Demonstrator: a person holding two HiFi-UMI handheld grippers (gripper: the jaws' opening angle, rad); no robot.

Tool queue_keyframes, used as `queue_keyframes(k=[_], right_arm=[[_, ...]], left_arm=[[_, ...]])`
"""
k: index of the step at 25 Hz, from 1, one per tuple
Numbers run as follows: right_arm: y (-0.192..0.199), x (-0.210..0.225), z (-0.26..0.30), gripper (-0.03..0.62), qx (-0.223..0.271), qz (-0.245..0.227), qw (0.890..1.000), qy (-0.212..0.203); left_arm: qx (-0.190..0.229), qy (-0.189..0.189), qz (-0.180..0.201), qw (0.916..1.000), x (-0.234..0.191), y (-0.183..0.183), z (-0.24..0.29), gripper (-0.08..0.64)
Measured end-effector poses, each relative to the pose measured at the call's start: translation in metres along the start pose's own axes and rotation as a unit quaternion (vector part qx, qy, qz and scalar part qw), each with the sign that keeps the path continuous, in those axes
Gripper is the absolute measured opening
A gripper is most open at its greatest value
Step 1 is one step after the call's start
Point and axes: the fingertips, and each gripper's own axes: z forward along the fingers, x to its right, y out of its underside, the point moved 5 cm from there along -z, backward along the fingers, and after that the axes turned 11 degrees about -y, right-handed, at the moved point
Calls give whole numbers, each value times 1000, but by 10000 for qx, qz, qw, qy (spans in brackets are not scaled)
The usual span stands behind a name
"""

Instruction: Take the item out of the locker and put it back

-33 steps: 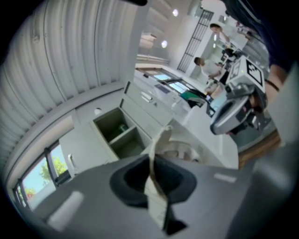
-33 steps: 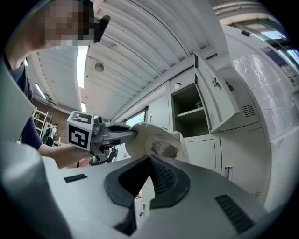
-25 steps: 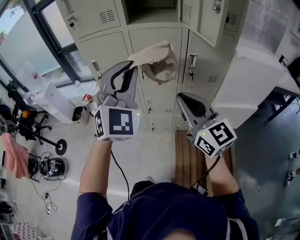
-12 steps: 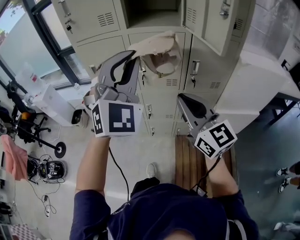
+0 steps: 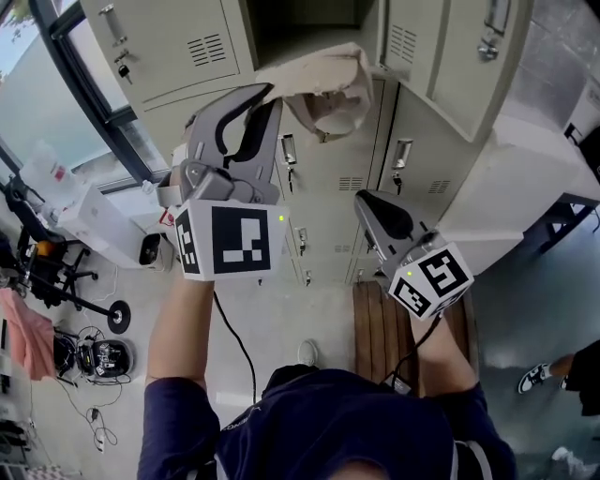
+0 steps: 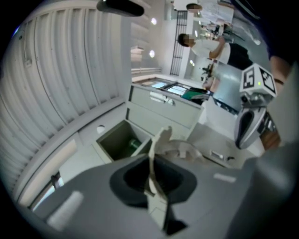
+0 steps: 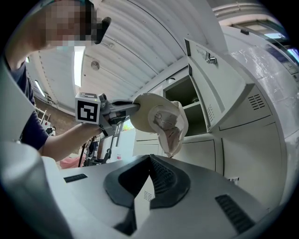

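Observation:
A beige cloth hat (image 5: 328,89) hangs from my left gripper (image 5: 267,96), which is shut on its brim just below the open locker compartment (image 5: 300,19). In the left gripper view the brim (image 6: 180,149) is pinched between the jaws of my left gripper (image 6: 152,163), with the open compartment (image 6: 117,140) beyond it and something green (image 6: 134,144) inside. My right gripper (image 5: 362,199) is lower and to the right, shut and empty. The right gripper view looks past my right gripper (image 7: 148,161) up at the hat (image 7: 161,121) and the open locker door (image 7: 219,70).
The open locker door (image 5: 469,47) swings out at the upper right. Closed locker doors (image 5: 328,178) fill the wall below. A white cabinet (image 5: 506,178) stands to the right, with wooden slats (image 5: 380,328) on the floor in front. A window, a wheeled stand and cables (image 5: 94,328) lie left.
My left gripper has lifted the hat up towards the open compartment. The right gripper has stayed about where it was.

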Motion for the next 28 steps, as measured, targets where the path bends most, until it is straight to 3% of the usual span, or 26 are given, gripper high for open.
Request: queue_keyframes(k=[19, 28], right_arm=[[7, 40, 91, 5, 67, -94, 9994, 336], [11, 62, 99, 5, 84, -17, 9993, 375]], left_arm=[[846, -279, 579, 9943, -69, 24, 95, 19], [840, -284, 850, 9924, -65, 30, 134, 20]])
